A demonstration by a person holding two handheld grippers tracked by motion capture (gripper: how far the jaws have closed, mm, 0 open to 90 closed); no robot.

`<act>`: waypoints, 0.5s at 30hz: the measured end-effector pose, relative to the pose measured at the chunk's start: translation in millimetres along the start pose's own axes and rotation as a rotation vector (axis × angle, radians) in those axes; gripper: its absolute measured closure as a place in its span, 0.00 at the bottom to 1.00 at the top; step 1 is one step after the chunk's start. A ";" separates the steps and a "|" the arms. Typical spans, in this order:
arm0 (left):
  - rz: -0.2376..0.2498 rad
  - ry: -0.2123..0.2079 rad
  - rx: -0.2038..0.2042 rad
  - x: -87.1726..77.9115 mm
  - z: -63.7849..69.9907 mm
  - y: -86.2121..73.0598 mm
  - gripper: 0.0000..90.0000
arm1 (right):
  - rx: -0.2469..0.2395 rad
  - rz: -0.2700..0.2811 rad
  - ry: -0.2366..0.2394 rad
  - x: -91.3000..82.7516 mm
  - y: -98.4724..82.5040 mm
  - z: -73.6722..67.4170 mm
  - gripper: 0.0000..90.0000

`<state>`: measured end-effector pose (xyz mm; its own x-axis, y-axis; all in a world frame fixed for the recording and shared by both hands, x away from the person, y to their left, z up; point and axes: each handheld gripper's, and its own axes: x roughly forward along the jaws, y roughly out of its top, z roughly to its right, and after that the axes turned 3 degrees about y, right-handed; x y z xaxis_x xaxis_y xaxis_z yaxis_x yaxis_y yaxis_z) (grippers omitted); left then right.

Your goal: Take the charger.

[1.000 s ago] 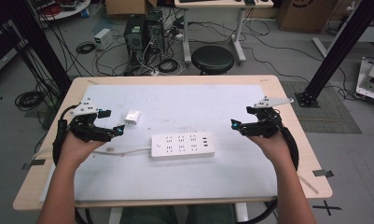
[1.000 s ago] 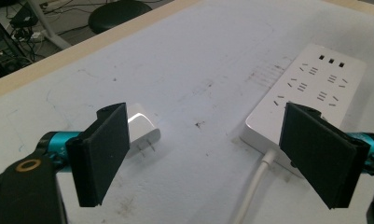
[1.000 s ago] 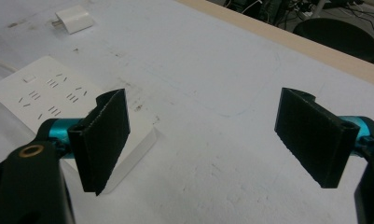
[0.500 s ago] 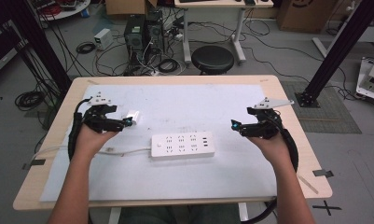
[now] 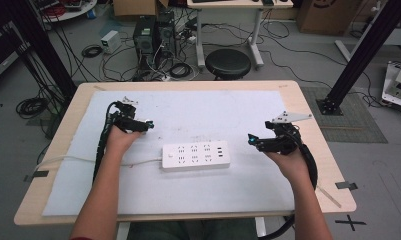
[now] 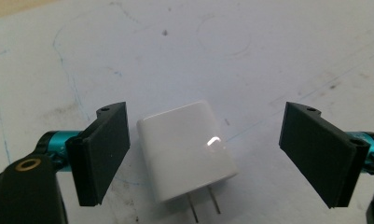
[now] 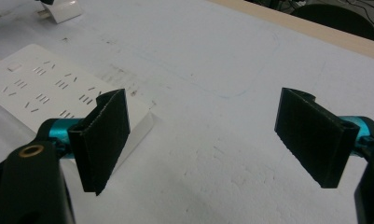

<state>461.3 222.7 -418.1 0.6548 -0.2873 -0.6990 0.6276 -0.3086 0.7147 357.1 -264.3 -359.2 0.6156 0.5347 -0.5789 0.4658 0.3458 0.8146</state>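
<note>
- The left gripper (image 6: 205,154) is standing spread wide around the white charger (image 6: 187,149), which is lying flat on the white mat (image 6: 250,60) between its jaws, closer to the left-hand jaw and touching neither.
- The charger's two prongs (image 6: 204,206) are pointing back toward the gripper's camera.
- The right gripper (image 7: 208,140) is also gaping, holding nothing, with bare mat lying between its jaws.
- The white power strip (image 7: 58,88) is lying just behind its left-hand jaw, sockets facing up.
- In the high view, the power strip (image 5: 195,156) is sitting between the left gripper (image 5: 149,125) and the right gripper (image 5: 252,140).
</note>
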 end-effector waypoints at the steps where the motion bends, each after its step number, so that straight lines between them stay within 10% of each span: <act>1: -0.009 -0.003 0.002 2.7 -0.2 -1.1 0.18 | 0.007 -0.003 -0.002 -0.4 -0.3 -0.1 0.20; 15: -0.030 -0.002 -0.028 10.2 -4.4 -7.5 0.24 | -0.011 -0.001 -0.012 -1.4 4.0 -3.1 0.20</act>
<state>465.1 226.1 -430.5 0.6344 -0.2801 -0.7205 0.6587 -0.2918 0.6935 356.1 -261.3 -355.1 0.6228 0.5249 -0.5802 0.4595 0.3548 0.8143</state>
